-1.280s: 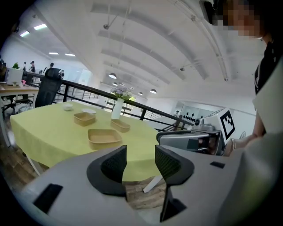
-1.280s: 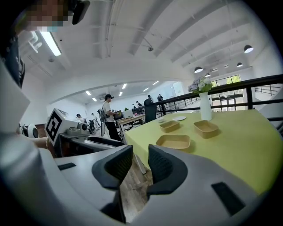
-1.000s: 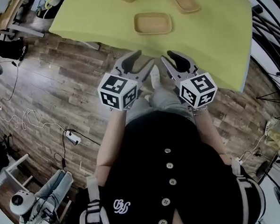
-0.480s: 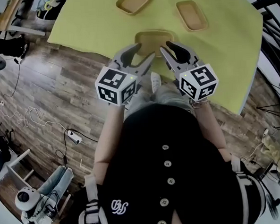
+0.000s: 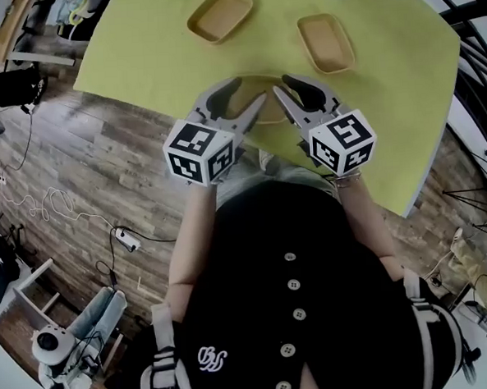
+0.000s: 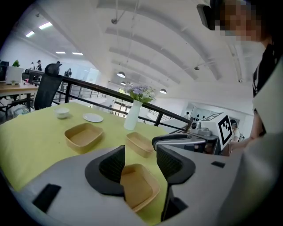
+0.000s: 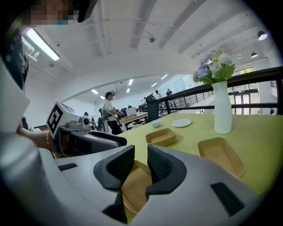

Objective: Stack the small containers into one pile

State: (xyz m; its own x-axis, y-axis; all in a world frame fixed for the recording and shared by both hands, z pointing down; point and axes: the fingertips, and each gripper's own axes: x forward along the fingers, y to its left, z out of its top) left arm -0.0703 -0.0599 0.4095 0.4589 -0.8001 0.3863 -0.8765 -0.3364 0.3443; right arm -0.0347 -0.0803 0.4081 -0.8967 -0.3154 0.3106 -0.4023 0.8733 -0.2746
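Head view: both grippers had advanced from over the floor to the near edge of the tabletop [image 5: 152, 47]. The left gripper [image 5: 251, 90] and right gripper [image 5: 281, 84] now converged on the nearest container [image 5: 266, 106], which lay partly hidden beneath their tips. The far-left container [image 5: 220, 15] and the right-hand container [image 5: 325, 42] sat well apart from it and from each other. No stacking had begun. In my judgement the approach was finished and the first pick was the step in hand.

Left gripper view: the jaws stood wide apart, having just been opening further. Nothing was pressed between them. The nearest container showed through the gap, lying on the tabletop below and just beyond the pads.

Right gripper view: the jaws had just been closing and left only a narrow gap. They gripped nothing, and the same container lay beneath them, untouched as far as could be seen.

Pose: both grippers pointed forward and slightly downward, angled toward one another, with the marker cubes nearest the person's body.
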